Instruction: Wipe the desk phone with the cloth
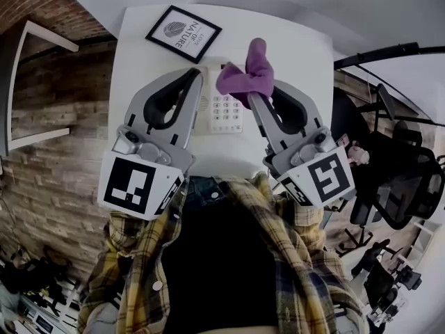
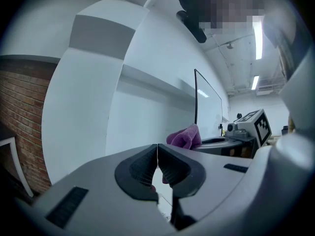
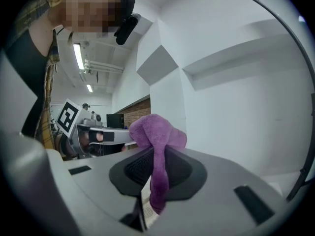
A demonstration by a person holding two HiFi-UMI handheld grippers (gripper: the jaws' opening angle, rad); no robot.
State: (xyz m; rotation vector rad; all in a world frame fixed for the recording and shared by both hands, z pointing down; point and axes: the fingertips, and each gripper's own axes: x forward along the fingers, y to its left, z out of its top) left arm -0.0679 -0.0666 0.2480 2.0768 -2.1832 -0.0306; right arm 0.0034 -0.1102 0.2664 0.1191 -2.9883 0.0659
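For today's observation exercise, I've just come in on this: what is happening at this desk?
A person in a plaid shirt holds a gripper in each hand over a white desk. The right tongs are shut on a purple cloth, bunched above the desk phone. The left tongs are shut and empty beside the phone. Whether the cloth touches the phone can't be told.

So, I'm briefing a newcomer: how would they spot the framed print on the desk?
Start at the white desk. Beyond the desk phone, toward the far left corner, sits the framed print. It alone has a black frame, turned askew to the desk edge.
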